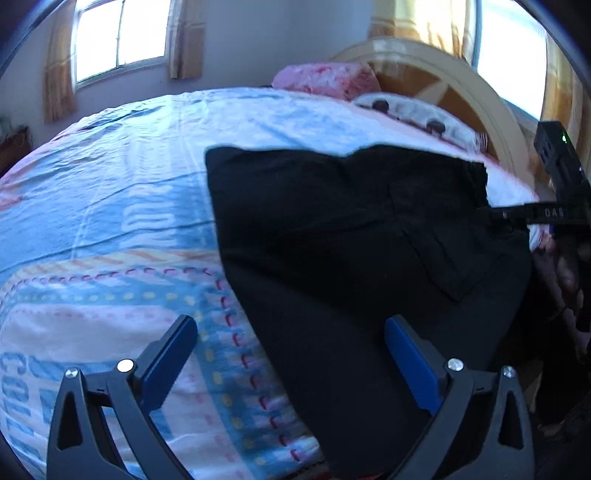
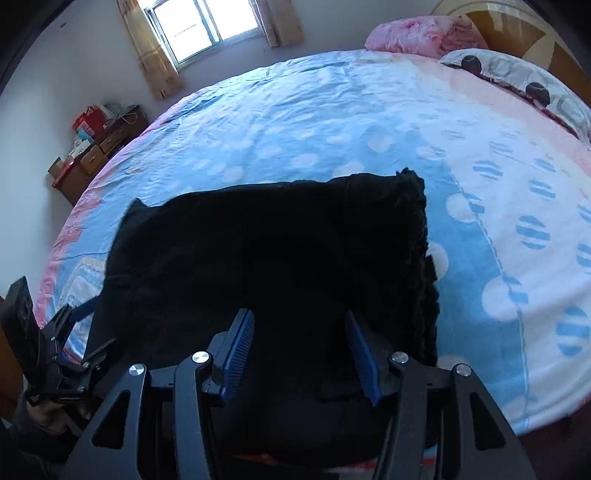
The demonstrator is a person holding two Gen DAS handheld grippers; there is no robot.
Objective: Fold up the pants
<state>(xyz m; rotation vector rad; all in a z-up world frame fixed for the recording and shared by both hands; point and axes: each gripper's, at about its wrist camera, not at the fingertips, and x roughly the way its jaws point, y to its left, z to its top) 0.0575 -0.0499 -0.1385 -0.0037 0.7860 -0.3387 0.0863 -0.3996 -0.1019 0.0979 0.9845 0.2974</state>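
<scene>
Bedroom, daylight through 2 curtained windows; bed (image 2: 369, 122) under a blue, white and pink printed cover fills both views.

Far left, against the wall: low wooden cabinet (image 2: 96, 155), top crowded with boxes, contents too small to tell. No other container in sight.

Left gripper (image 1: 290, 354): jaws spread wide, nothing between the blue pads. Left finger over bare cover, right finger over dark cloth, so the opening straddles the left edge of the garment. Also seen low at the left of the right wrist view (image 2: 79, 332), held in a hand, just beside that same edge.

Pants (image 2: 269, 266): black, lying flat on the near part of the bed, already doubled into a broad block. Long axis running left to right across the near edge; ruffled end, likely the waistband, at the right. Seam lines or a pocket faintly visible in the left wrist view (image 1: 369, 240).

Right gripper (image 2: 299, 350): jaws about halfway apart, pads clear of the cloth, black fabric beneath and ahead, nothing pinched. Nearer the ruffled right end.

Judgement: each gripper near its own end; next fold probably needs both ends pinched and carried across.

Far right, at the headboard: pink pillow (image 2: 417, 33), patterned pillow (image 2: 517, 77).
</scene>
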